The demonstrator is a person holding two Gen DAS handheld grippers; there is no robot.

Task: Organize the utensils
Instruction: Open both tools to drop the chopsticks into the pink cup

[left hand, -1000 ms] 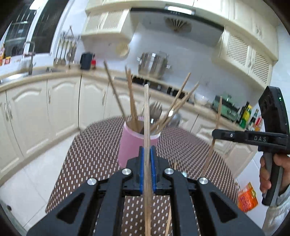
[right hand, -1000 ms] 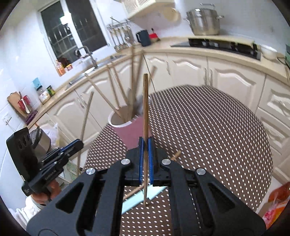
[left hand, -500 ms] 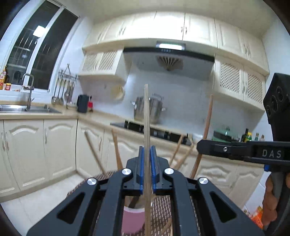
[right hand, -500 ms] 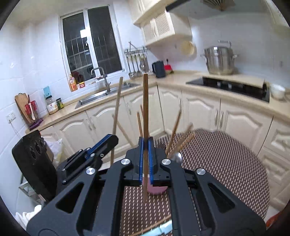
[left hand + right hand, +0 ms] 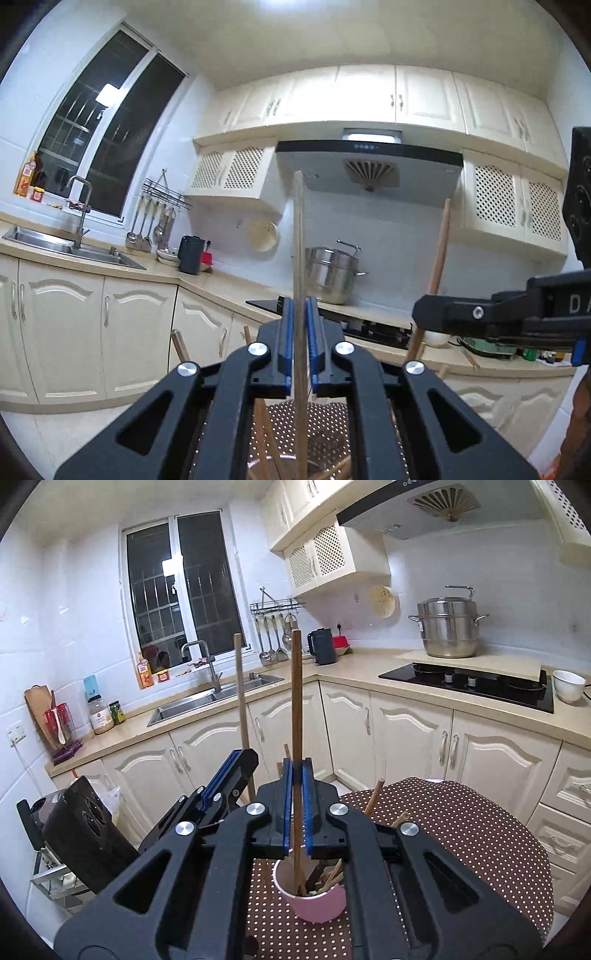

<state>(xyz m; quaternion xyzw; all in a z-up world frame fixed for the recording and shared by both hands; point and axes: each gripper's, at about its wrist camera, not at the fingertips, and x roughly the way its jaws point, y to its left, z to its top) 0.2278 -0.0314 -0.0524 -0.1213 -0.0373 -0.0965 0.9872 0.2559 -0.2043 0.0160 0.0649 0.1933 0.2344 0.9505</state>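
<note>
Each gripper is closed on one wooden chopstick held upright. In the left wrist view the left gripper is clamped on a pale chopstick, whose lower end hangs over the cup, seen only as a rim at the bottom edge. In the right wrist view the right gripper is clamped on a darker chopstick, whose tip is seen at or just inside the mouth of the pink cup. The cup stands on the dotted table and is already crowded with leaning sticks.

Several things could go wrong, it is judged. The two grippers are close together, so a collision could be caused if both are lowered at once. A descending tip could be caught on the sticks already in the cup and be deflected outside the rim. The light cup could be tipped by a sideways push. A thin stick held at one narrow point could pivot between the pads or slip out early.

As for writing, only the letters "DA" are read on the right gripper's side in the left view; no other label is legible.
</note>
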